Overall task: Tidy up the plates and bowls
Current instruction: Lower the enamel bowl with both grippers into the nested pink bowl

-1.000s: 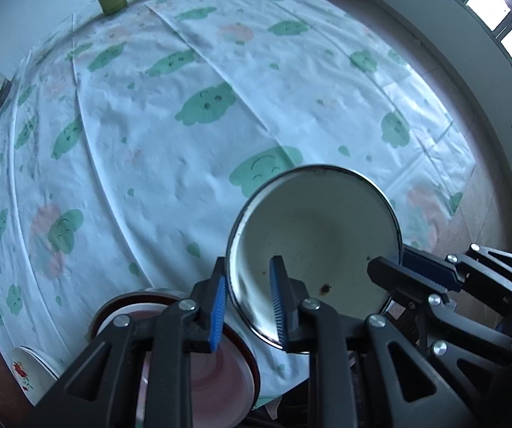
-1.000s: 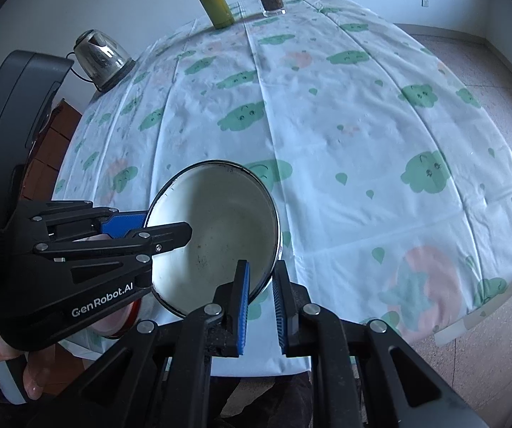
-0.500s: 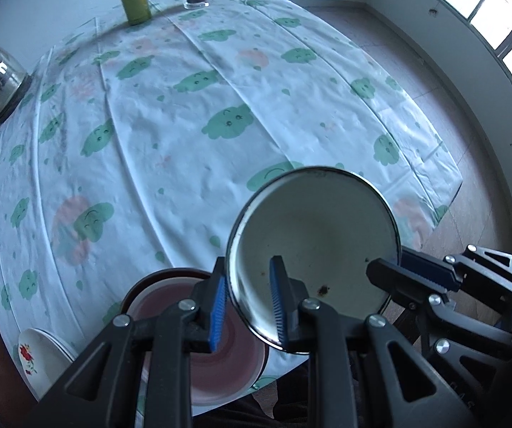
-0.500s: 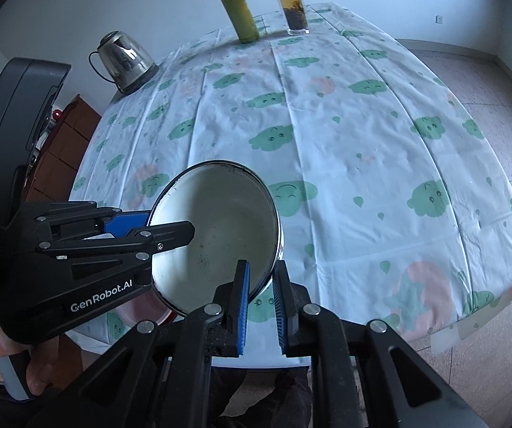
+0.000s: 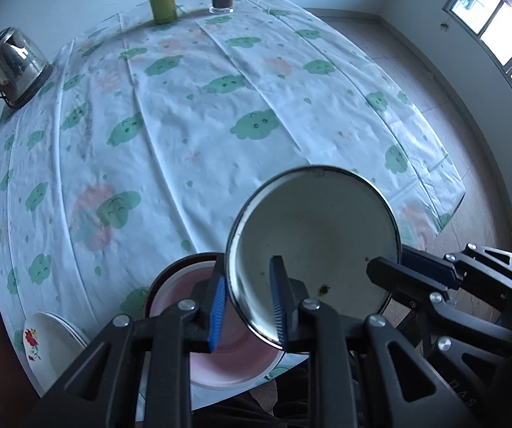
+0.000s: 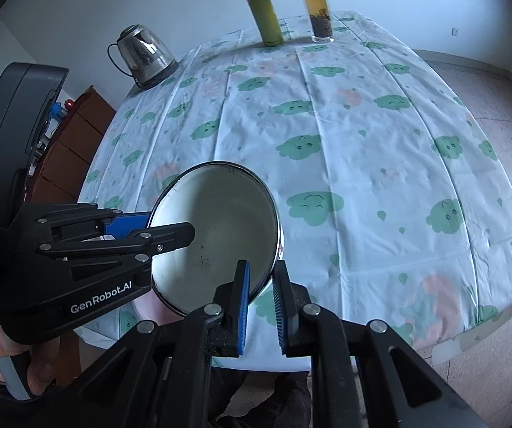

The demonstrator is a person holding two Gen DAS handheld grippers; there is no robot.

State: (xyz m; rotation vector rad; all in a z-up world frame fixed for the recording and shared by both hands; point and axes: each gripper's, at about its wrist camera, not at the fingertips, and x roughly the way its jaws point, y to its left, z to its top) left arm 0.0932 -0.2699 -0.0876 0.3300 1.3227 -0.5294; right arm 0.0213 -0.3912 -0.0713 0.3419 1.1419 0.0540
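A: Both are clamped on the same enamel bowl [image 5: 314, 246]. The left hand-held gripper [image 5: 247, 306] pinches its rim at lower centre of the left wrist view; the right hand-held gripper [image 6: 260, 299] pinches the opposite rim, low in the right wrist view. The bowl is tilted, in the air, above the pink bowl [image 5: 220, 339] at the near edge of the counter [image 5: 191, 135].

B: What could go wrong?

A: I'd say the rim is thin and slick, so if the two hands pull unevenly or twist, it may slip from one pad and swing, or drop onto the pink bowl. The white flowered plates [image 5: 47, 342] at lower left sit right at the counter edge; a knock could send them off.

B: Any writing?

A: "GenRobot.AI" in white on the left tool's side, lower left of the right wrist view. The green flask [image 6: 263, 16] and glass tea bottle [image 6: 316, 7] show no legible label.
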